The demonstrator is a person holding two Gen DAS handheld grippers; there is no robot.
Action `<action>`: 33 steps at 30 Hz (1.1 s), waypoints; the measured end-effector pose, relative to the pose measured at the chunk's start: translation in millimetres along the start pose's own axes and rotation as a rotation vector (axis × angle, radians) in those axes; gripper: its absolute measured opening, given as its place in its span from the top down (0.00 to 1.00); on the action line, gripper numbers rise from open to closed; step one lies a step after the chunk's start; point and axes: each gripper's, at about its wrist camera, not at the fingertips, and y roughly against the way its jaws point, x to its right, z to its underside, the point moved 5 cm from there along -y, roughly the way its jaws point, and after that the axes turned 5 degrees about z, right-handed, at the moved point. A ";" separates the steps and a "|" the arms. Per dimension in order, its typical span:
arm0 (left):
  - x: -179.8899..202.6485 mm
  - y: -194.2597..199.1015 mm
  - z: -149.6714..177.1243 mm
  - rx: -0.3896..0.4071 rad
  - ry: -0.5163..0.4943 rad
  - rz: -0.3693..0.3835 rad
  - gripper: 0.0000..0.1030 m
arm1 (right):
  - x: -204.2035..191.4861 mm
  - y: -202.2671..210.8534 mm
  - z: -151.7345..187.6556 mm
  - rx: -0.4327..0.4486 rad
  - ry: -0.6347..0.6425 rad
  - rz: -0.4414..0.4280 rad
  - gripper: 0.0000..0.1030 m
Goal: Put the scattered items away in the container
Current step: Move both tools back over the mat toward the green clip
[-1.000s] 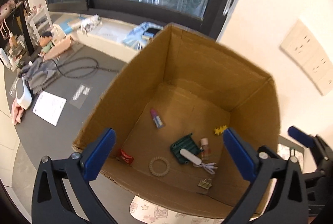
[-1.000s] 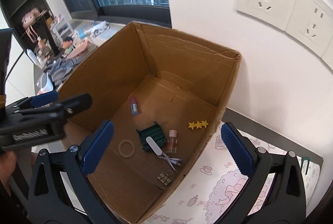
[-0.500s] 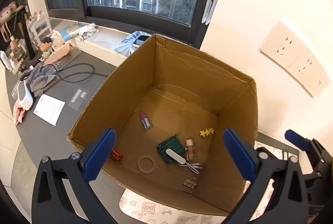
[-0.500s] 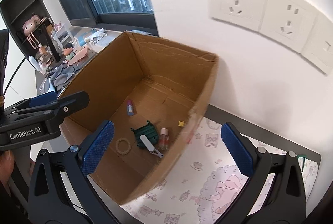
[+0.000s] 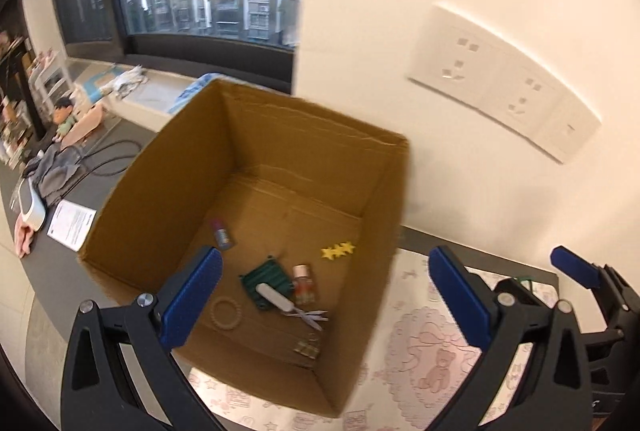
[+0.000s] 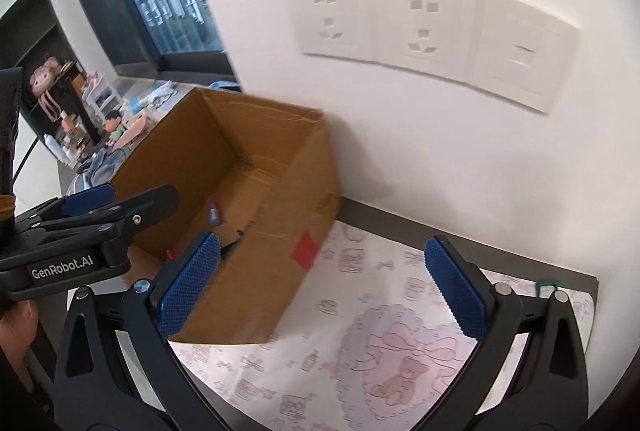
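Observation:
The open cardboard box (image 5: 168,191) stands on a pink patterned mat (image 6: 360,331) against the wall. On its floor lie a green comb (image 5: 266,281), a white file (image 5: 276,297), a small bottle (image 5: 304,281), yellow stars (image 5: 338,251), a beaded ring (image 5: 227,314), a little tube (image 5: 222,235) and binder clips (image 5: 308,347). My left gripper (image 5: 324,255) hangs open and empty above the box's near right corner. My right gripper (image 6: 323,243) is open and empty over the mat, right of the box (image 6: 248,223). The left gripper (image 6: 142,193) shows beside it.
A small green object (image 6: 546,283) lies at the mat's far right corner by the wall. White wall sockets (image 6: 420,27) are above. Left of the box the dark desk holds a paper sheet (image 5: 72,225), cables and grey cloth (image 5: 56,171). A hand (image 6: 16,323) grips the left tool.
Both views have swung right and drawn back from the box. The right gripper has left the box opening and now hangs over the mat. Both grippers stayed open and empty.

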 end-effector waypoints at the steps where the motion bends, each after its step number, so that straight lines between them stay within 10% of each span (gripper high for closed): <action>1: 8.9 -0.2 -0.8 0.001 -0.011 0.007 0.00 | 7.1 2.7 0.0 0.003 -0.009 0.006 0.00; 33: 223.3 -99.8 90.5 -0.236 -0.313 0.194 0.00 | 260.0 17.8 125.1 -0.078 -0.389 0.242 0.00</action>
